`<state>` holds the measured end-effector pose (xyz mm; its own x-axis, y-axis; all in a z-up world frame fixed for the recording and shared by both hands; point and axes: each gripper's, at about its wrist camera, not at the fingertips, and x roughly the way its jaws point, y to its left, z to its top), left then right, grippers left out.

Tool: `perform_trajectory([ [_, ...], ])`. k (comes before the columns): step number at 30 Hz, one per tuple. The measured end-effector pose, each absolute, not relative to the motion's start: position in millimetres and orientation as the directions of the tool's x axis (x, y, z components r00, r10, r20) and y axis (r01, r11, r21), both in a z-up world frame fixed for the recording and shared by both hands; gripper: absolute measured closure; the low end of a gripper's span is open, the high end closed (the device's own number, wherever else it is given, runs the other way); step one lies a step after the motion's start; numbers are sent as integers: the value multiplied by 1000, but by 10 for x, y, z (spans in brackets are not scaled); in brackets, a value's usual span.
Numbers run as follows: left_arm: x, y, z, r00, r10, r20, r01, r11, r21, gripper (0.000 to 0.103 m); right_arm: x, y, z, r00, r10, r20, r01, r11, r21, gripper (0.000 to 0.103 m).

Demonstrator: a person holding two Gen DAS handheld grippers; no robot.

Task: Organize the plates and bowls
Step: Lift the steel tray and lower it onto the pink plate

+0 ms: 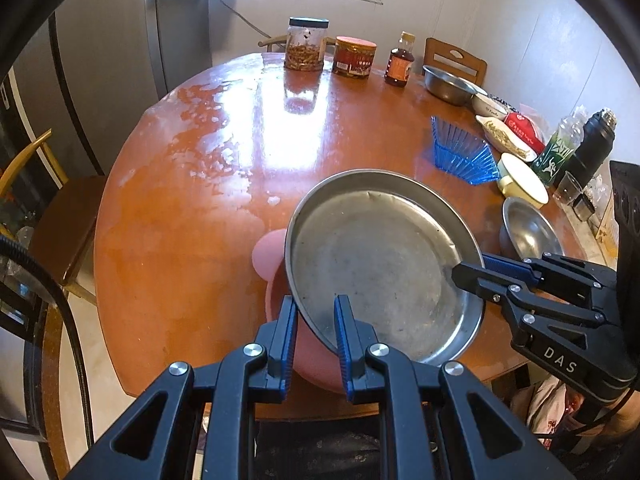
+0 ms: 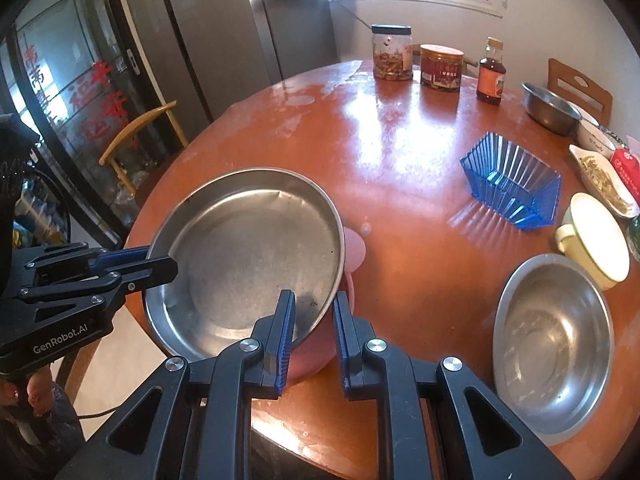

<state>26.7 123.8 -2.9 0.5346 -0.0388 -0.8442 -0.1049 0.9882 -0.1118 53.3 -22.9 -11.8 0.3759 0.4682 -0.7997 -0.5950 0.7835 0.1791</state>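
Left wrist view: left gripper (image 1: 316, 344) pinching near rim of round shallow steel plate (image 1: 380, 264), rim between blue pads; right gripper (image 1: 466, 274) clamped on plate's right rim; plate tilted, over pink bowl (image 1: 272, 252) on round orange-brown wooden table (image 1: 180, 220); blue ribbed plastic basket (image 1: 460, 152) beyond; small steel bowl (image 1: 528, 232) at right edge.

Right wrist view: right gripper (image 2: 314, 340) nipping plate (image 2: 248, 256) rim nearest camera; left gripper (image 2: 160, 268) gripping far-left rim; pink bowl (image 2: 354, 250) peeking from beneath; steel bowl (image 2: 556, 344) apart to right; 3 jars and bottles at far edge.

Shallow steel plate (image 1: 380, 264) tilted above pink bowl (image 1: 280, 304); steel bowl (image 2: 554, 346) apart.
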Motion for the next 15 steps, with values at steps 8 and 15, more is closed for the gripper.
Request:
perform_trajectory([
  [8, 224, 1249, -146, 509, -43, -860, -116, 986, -118, 84, 511, -215, -226, 356, 459, -814, -597, 782, 181, 84],
  [15, 250, 1268, -209, 490, -42, -870, -122, 986, -116, 84, 524, -188, -270, 350, 461, -815, -599, 779, 183, 83],
])
